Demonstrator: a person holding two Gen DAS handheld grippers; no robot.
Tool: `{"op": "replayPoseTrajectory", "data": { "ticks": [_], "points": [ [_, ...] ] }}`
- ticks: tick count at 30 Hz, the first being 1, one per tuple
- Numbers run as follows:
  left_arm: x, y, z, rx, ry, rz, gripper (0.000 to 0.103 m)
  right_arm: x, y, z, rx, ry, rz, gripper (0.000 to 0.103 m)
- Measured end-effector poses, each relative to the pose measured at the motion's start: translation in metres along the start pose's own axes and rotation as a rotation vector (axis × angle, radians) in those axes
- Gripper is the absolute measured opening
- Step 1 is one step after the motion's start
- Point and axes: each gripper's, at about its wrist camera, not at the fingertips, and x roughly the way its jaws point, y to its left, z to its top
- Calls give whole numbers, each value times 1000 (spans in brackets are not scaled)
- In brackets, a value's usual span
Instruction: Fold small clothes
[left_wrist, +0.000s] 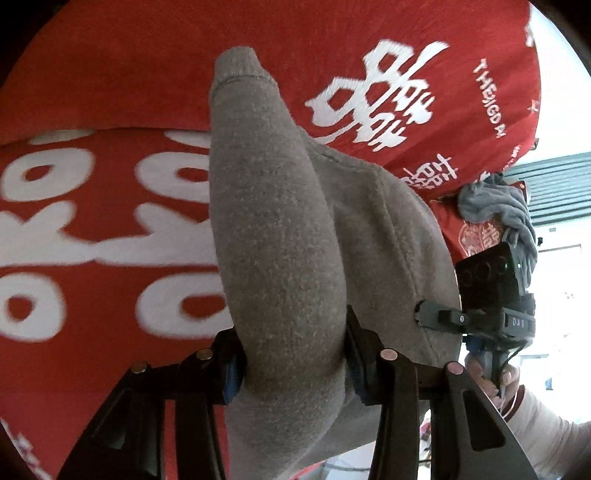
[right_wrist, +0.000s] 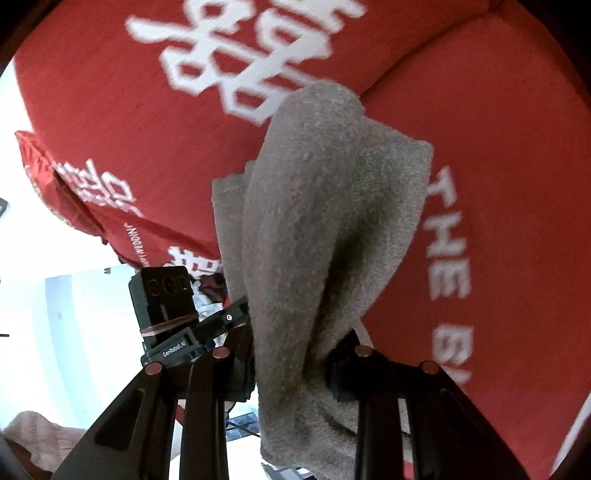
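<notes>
Holding up a small grey sock-looking thing (left_wrist: 280, 229) between both my grippers, so it's off the bed and hanging in the air over the red blanket (left_wrist: 110, 74) with the big white characters on it. My left gripper (left_wrist: 293, 363) is clamped on one end of it, fuzzy knit bunched thick between the two black fingers, with the ribbed cuff end sticking up past them. My right gripper (right_wrist: 291, 363) is pinching the other end, and from that camera the grey fabric (right_wrist: 321, 206) folds over itself and drapes down below the fingers too. No earlier shot to compare, so that's just how it sits. In the left view my right hand (left_wrist: 491, 373) shows at the edge, pale sleeve and all, wrapped round the handle under its little black camera box (left_wrist: 487, 273). There's another crumpled grey piece (left_wrist: 495, 203) lying on the blanket near its far corner, can't tell exactly what it is. Beyond the blanket it's bright and washed out.
</notes>
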Motion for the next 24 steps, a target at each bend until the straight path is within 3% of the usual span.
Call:
{"op": "replayPoseTrajectory", "data": {
  "ticks": [7,14,19,24],
  "points": [
    [-72,60,-61,-30,-22,84,47,50,30,-48,-3,62,40,32],
    [-76,122,-94,-110,-20,148,47,123,29,-74,13,133,28,32],
    [-68,158,-109,-167,-19,252,47,156,19,-72,-9,171,-121,33],
    [-94,182,-122,-220,-74,323,54,132,16,-64,-47,104,-349,36]
  ]
}}
